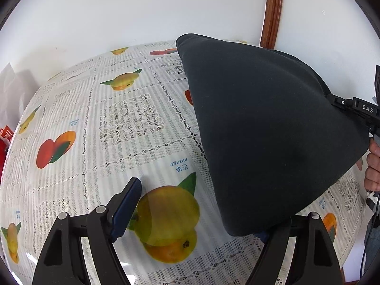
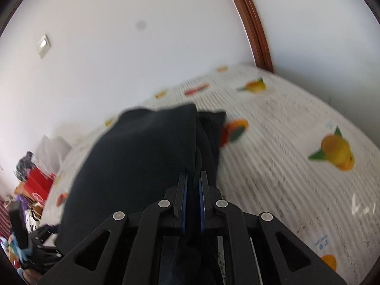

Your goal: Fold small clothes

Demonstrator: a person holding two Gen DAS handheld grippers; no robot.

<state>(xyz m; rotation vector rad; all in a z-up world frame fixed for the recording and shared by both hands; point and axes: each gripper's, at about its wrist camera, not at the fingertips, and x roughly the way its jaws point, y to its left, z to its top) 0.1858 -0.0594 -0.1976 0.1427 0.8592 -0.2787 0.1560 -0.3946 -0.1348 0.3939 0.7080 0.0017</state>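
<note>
Right tool point(image 2: 192, 178) clamped on edge of dark garment point(image 2: 133, 166), blue pads pinching fabric. Garment lifted above tabletop point(image 1: 99, 118), hanging in taut sheet. Left tool point(image 1: 201, 213) wide open, gripping nothing; garment's lower corner draped over its right finger; fruit-print cloth beneath.

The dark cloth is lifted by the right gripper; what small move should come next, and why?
Probably close the left gripper on the cloth's near corner. Its fingers are open, and that corner hangs over the right finger, while the right gripper is shut on the other corner above the table. With both corners held, the cloth can be spread.
</note>
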